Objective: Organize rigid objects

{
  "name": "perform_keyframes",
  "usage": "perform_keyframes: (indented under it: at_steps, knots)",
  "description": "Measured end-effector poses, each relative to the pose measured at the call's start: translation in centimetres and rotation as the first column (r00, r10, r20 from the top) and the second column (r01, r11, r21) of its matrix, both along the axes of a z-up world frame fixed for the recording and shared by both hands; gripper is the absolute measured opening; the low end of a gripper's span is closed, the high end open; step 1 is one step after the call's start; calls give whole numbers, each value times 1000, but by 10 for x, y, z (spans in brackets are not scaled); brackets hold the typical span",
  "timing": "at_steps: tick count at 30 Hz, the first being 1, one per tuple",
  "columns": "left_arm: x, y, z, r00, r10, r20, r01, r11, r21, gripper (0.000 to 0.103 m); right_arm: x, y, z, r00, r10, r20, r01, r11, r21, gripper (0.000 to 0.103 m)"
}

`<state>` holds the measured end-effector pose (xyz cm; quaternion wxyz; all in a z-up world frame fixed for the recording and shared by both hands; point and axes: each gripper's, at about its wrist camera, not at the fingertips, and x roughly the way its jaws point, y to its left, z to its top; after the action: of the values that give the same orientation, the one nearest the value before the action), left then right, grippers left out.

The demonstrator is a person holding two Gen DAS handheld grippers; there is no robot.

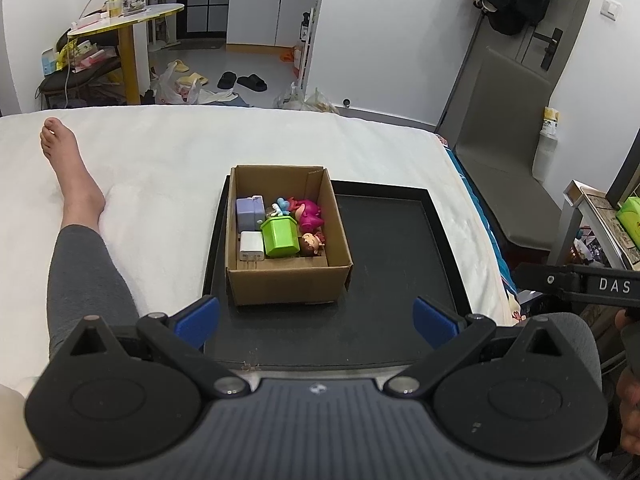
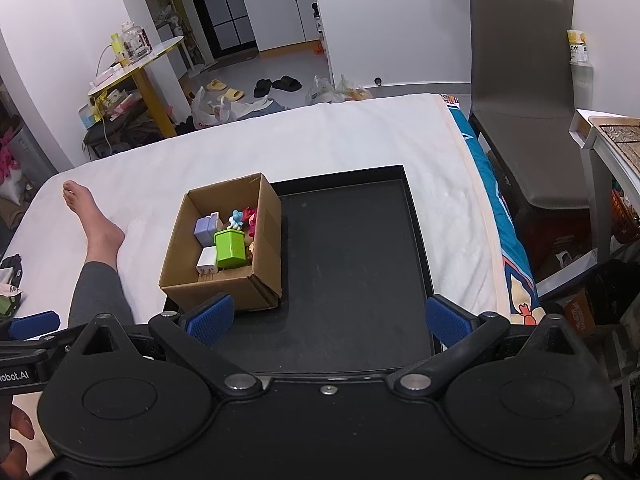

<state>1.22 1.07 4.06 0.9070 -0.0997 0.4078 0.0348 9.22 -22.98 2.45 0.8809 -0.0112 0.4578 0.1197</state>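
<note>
A cardboard box (image 1: 286,282) stands on the left part of a black tray (image 1: 392,240) on the bed. It holds a green block (image 1: 279,236), a white charger (image 1: 252,246), a purple cube (image 1: 249,213), a pink toy (image 1: 309,211), a small blue figure (image 1: 281,206) and a doll head (image 1: 311,243). My left gripper (image 1: 316,322) is open and empty, held near the tray's front edge. My right gripper (image 2: 330,320) is open and empty above the tray's front; the box (image 2: 224,280) and green block (image 2: 230,249) lie ahead to its left.
A person's leg and bare foot (image 1: 66,160) lie on the white bed left of the tray. A grey chair (image 2: 524,92) and a side table (image 2: 608,132) stand right of the bed. The tray's right half (image 2: 352,264) is bare.
</note>
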Motion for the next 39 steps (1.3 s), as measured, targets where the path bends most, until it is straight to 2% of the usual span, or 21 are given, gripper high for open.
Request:
perform_keyframes:
  at_steps: [39]
  knots:
    - [-1, -6, 2, 1000, -22, -6, 22, 1000, 11, 102, 1, -6, -1, 1000, -18, -14, 18, 1000, 8, 103]
